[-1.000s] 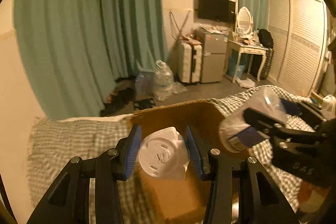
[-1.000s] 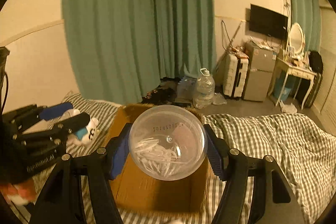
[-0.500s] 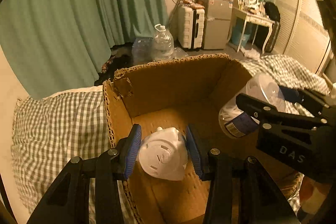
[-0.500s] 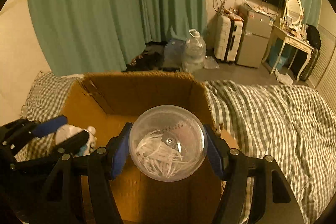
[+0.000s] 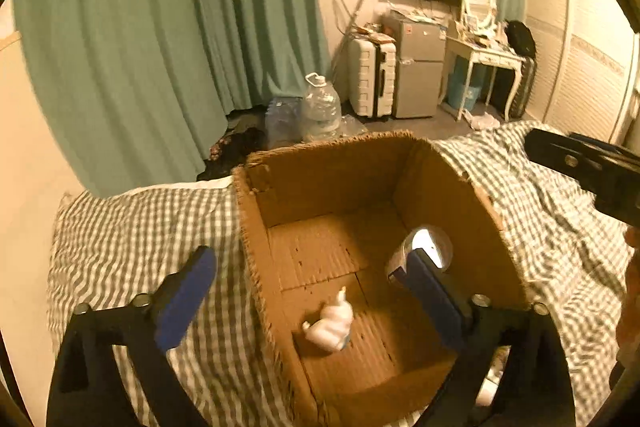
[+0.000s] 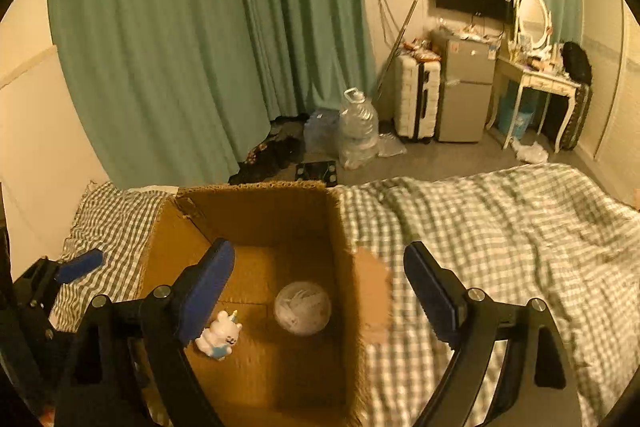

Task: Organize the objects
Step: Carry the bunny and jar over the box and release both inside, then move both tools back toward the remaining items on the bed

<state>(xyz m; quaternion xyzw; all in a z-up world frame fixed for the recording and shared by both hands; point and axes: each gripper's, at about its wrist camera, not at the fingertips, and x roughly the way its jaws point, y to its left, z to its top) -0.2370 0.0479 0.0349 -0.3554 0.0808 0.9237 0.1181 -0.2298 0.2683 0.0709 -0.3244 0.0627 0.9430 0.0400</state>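
Both the left gripper (image 5: 308, 303) and right gripper (image 6: 320, 287) hang open over the cardboard box (image 5: 256, 227), toy (image 5: 330, 327) and jar (image 6: 303, 308) inside, so fetching more clutter likely comes next.

A bed (image 6: 500, 235) (green-checked cover) carries one thing directly — an open cardboard box (image 6: 256, 215)

Open cardboard box (image 6: 256, 219) on bed holds white bear figurine (image 6: 219, 335), toppled, left; clear lidded jar (image 6: 302, 307) right.

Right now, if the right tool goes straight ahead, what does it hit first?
Probably the clear round plastic jar lying on the brown cardboard box floor; it sits between the open right tool fingers. Depth is unclear.
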